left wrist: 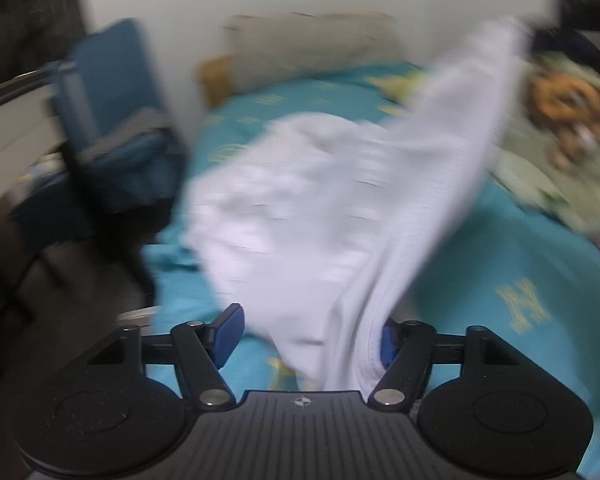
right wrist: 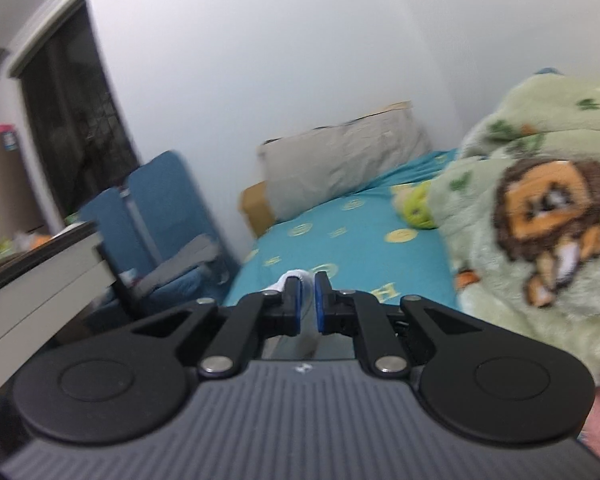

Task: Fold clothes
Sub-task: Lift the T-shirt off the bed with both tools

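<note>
A white garment point(left wrist: 300, 200) lies bunched on the teal bed sheet point(left wrist: 500, 260). One strip of it stretches up to the top right of the left wrist view, where it ends at a dark, blurred shape. My left gripper point(left wrist: 307, 338) is open. The cloth's near end hangs between its jaws and rests against the right pad point(left wrist: 386, 344) only; the left pad point(left wrist: 228, 332) stands apart from it. My right gripper point(right wrist: 308, 304) is shut on a fold of the white garment point(right wrist: 294, 278), held above the sheet point(right wrist: 340, 248). Both views are motion-blurred.
A green lion-print blanket point(right wrist: 540, 200) is heaped on the bed's right side. A grey pillow point(right wrist: 340, 160) and a cardboard box point(right wrist: 256, 204) sit at the bed's far end against the wall. A blue chair point(right wrist: 160, 208) and a white desk point(right wrist: 40, 280) stand left of the bed.
</note>
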A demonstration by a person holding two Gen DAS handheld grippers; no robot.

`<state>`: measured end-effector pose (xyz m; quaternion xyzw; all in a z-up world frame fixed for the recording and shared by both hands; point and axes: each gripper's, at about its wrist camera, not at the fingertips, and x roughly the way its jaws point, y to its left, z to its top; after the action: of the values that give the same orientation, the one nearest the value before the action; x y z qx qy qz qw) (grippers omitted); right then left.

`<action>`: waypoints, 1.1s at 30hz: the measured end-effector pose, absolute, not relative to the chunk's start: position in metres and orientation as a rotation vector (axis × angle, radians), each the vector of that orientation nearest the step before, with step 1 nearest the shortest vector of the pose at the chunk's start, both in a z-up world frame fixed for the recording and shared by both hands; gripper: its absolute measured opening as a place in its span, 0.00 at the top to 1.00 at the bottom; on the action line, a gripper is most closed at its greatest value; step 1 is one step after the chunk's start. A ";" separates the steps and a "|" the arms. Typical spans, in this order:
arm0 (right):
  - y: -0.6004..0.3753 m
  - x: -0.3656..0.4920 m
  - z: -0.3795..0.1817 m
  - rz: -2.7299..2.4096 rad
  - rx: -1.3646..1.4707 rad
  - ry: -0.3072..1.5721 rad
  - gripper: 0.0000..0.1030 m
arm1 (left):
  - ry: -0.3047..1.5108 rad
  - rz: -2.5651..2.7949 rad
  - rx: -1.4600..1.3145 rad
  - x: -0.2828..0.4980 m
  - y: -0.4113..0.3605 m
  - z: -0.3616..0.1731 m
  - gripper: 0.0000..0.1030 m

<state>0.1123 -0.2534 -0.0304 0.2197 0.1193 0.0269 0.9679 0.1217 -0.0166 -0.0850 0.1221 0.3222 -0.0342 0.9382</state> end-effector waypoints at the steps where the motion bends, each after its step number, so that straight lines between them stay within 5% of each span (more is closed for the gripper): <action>1: -0.256 0.113 -0.033 0.023 0.444 0.249 0.89 | 0.633 -0.026 0.223 0.122 -0.010 -0.080 0.24; 3: -0.262 0.118 -0.039 -0.027 0.453 0.284 0.88 | 0.558 0.058 0.165 0.119 0.004 -0.066 0.19; 5: -0.266 0.126 -0.047 -0.052 0.451 0.339 0.73 | 0.494 0.135 0.127 0.116 0.013 -0.055 0.18; 7: -0.263 0.131 -0.055 -0.089 0.407 0.369 0.31 | 0.440 0.193 0.109 0.112 0.019 -0.047 0.18; 9: -0.256 0.138 -0.064 -0.137 0.322 0.407 0.22 | 0.410 0.225 0.091 0.111 0.021 -0.040 0.18; 17: -0.250 0.152 -0.074 -0.148 0.293 0.517 0.24 | 0.358 0.272 0.041 0.112 0.034 -0.018 0.14; 22: -0.246 0.145 0.019 -0.108 0.289 0.287 0.24 | 0.232 0.291 -0.070 0.118 0.047 0.038 0.14; 33: -0.245 0.078 0.267 -0.025 0.309 -0.090 0.24 | -0.109 0.287 -0.159 0.077 0.054 0.285 0.14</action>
<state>0.0781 -0.2451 0.2665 0.1536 -0.0449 -0.0124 0.9870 0.0773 0.0539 0.2851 -0.0789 -0.0543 0.1430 0.9851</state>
